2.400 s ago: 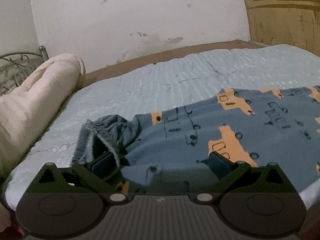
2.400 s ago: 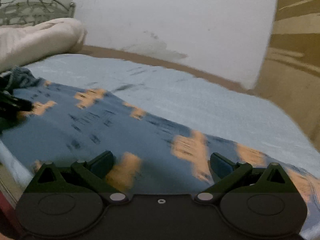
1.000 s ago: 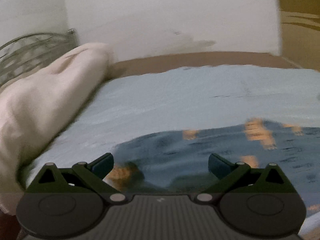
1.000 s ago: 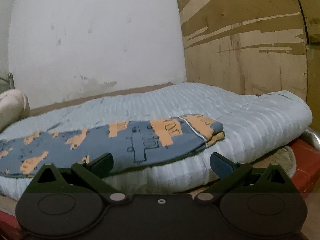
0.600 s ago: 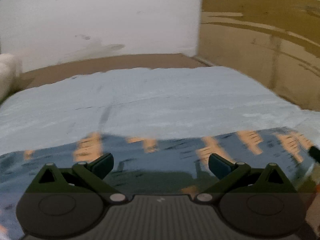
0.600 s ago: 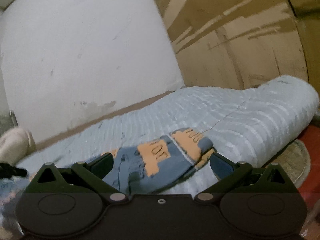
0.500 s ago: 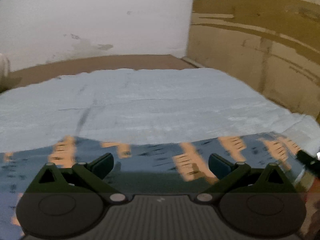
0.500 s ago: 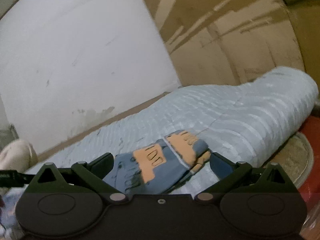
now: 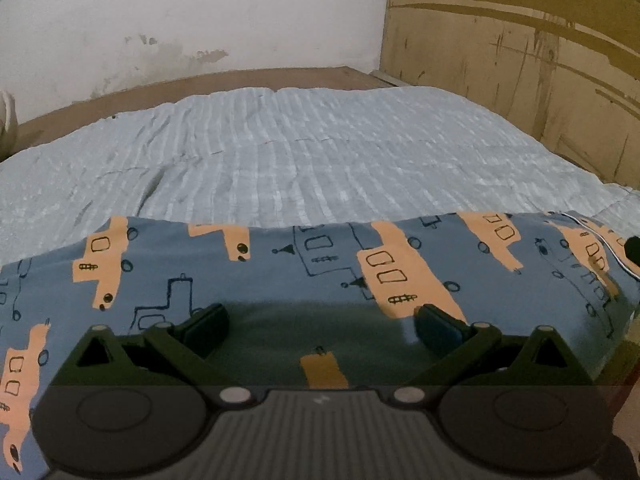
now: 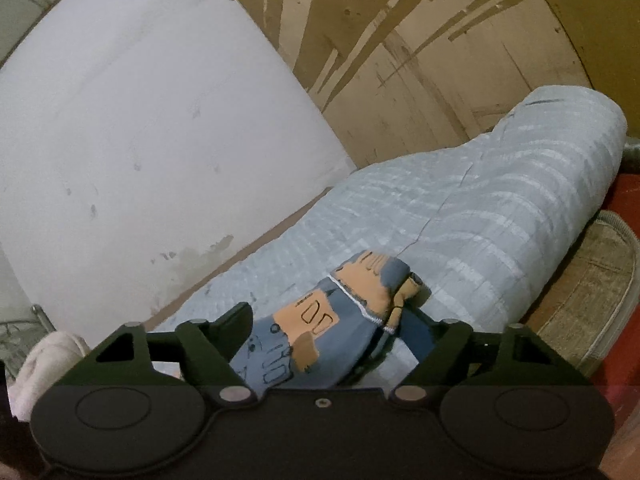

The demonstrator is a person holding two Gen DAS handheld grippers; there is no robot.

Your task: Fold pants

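Observation:
Blue pants [image 9: 280, 272] with orange truck prints lie stretched flat along the near edge of a light blue quilt [image 9: 320, 152]. My left gripper [image 9: 320, 314] hovers open over their middle stretch, with the cloth under both fingers and nothing pinched. In the right wrist view the leg cuffs [image 10: 360, 292] lie stacked at the end of the pants. My right gripper [image 10: 326, 316] is rolled to a tilt and straddles that cuff end. Its jaws are closing, the cuffs sit between them, and I see no pad pressing. One of its fingertips [image 9: 632, 248] shows at the left view's right edge.
A worn wooden board [image 9: 520, 80] closes off the bed's right side and a stained white wall [image 9: 200, 20] stands behind it. A cream rolled blanket [image 10: 44, 360] lies toward the metal headboard [image 10: 24, 328]. A woven mat [image 10: 592, 304] lies on the red floor below the quilt's edge.
My left gripper swept right along the pants from the waistband end to the middle and dipped lower. My right gripper rolled, closed in on the cuffs, and its jaws narrowed.

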